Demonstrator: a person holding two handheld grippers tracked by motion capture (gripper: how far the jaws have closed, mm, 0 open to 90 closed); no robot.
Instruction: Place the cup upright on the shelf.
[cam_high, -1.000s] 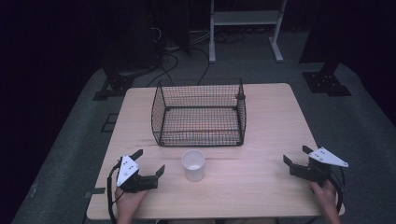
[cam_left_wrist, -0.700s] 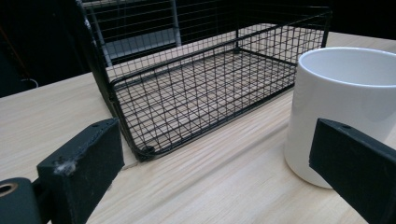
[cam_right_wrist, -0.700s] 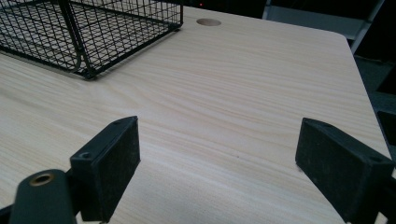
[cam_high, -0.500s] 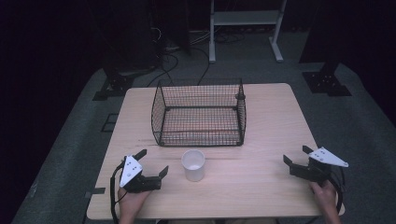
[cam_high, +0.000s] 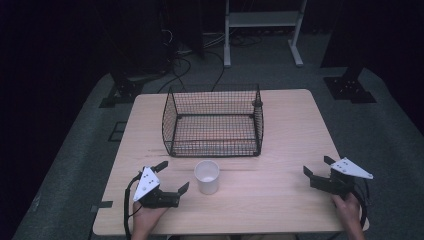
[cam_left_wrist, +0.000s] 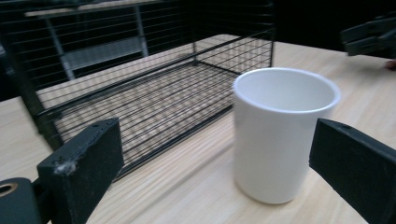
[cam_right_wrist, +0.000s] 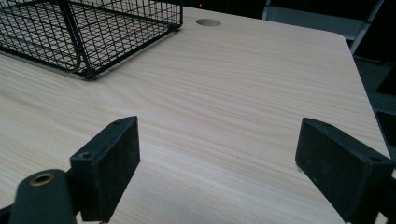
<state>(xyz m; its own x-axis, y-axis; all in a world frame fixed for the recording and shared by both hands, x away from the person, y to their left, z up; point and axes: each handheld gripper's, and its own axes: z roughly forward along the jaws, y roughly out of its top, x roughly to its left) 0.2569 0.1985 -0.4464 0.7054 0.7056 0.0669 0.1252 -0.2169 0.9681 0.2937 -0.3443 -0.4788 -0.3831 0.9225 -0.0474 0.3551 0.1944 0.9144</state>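
A white cup (cam_high: 207, 176) stands upright and empty on the wooden table (cam_high: 280, 145), just in front of a black wire basket (cam_high: 213, 122). My left gripper (cam_high: 172, 176) is open a little to the cup's left, jaws pointing at it. In the left gripper view the cup (cam_left_wrist: 278, 133) stands ahead of the wide-apart jaws, nearer the right one, with the basket (cam_left_wrist: 140, 88) behind it. My right gripper (cam_high: 316, 166) is open near the table's right front corner, with nothing between its jaws. In the right gripper view bare table (cam_right_wrist: 224, 98) lies ahead and the basket (cam_right_wrist: 88, 28) sits at upper left.
A round hole (cam_right_wrist: 208, 22) is in the tabletop beyond the basket's corner. Dark floor, cables (cam_high: 185, 60) and a white rack frame (cam_high: 262, 25) lie behind the table. The right gripper (cam_left_wrist: 371, 39) appears far off in the left gripper view.
My left gripper has shifted to the right, toward the cup. The right gripper and the cup have stayed in place.
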